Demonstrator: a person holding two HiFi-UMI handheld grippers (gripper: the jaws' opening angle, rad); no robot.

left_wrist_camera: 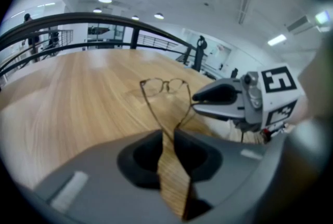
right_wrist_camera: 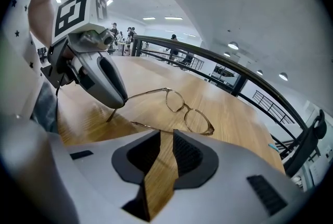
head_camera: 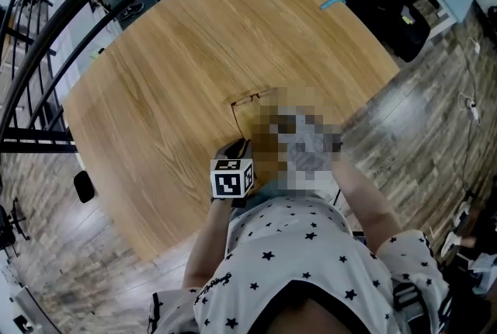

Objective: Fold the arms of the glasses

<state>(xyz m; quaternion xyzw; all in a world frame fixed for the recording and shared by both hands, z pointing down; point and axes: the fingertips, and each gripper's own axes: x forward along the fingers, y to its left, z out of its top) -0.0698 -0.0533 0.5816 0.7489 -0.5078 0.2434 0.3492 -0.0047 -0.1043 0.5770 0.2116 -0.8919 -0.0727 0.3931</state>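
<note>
wire-rimmed glasses (left_wrist_camera: pixel 164 85) resting on a pale wooden table (head_camera: pixel 155 53), near its middle, both arms unfolded and pointing back toward 6 o'clock in the head view. left gripper (left_wrist_camera: pixel 167 134) just at 6 o'clock of the frame, angled down, jaws a narrow slit apart, the end of one arm reaching into that slit; released, no clamping seen, wood grain showing through the gap. right gripper (right_wrist_camera: pixel 166 137) at 3 o'clock of the left one, also released, jaws parted with only table visible between them, the other arm lying crosswise just ahead of the tips. marker cube (head_camera: pixel 231 179) at 6 o'clock of the left jaws. small blue strip (head_camera: pixel 332 3) at the table's 1 o'clock edge.
</note>
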